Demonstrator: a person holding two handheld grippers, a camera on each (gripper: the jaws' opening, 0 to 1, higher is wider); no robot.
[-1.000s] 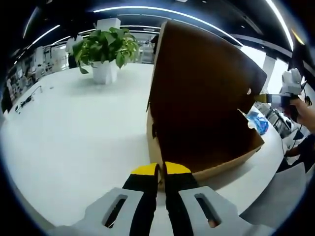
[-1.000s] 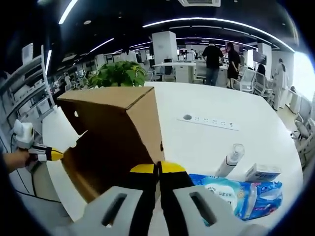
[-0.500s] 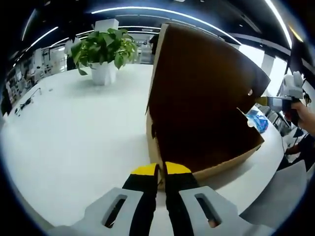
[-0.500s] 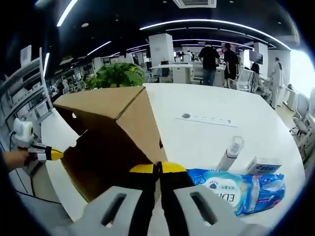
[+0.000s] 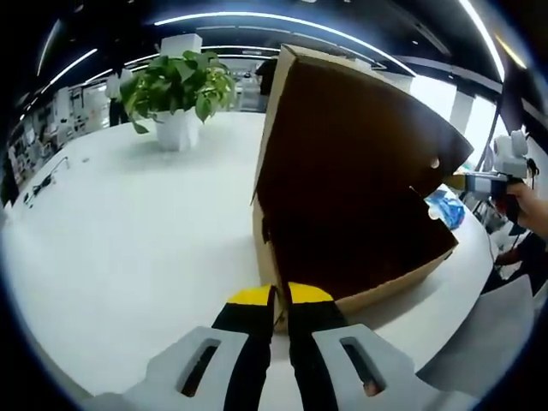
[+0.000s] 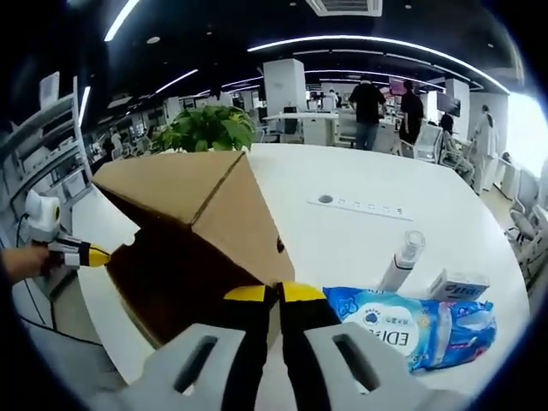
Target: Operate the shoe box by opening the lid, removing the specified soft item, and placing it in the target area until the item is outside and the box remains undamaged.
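While the shoe box (image 5: 351, 171) sits tilted up on the white bench (image 5: 128, 223), both grippers have hold of it from opposite sides. From the left gripper view, the left gripper (image 5: 280, 297) has its yellow-tipped jaws pressed together right at the lower corner edge of the cardboard, and the dark brown inside of the box opens out just above and to the right of them. Over in the right gripper view, the right gripper (image 6: 276, 295) is doing the same thing, jaws pinched shut at the bottom edge of the box, with the plain cardboard outside rising up and to the left. The soft item, a blue pack of tissues (image 6: 411, 330), lies flat on the bench just to the right of the right jaws, outside the box. Beside it are a white tube (image 6: 401, 264) and a small white carton (image 6: 462, 282). A potted plant (image 5: 175, 94) stands farther back on the bench.
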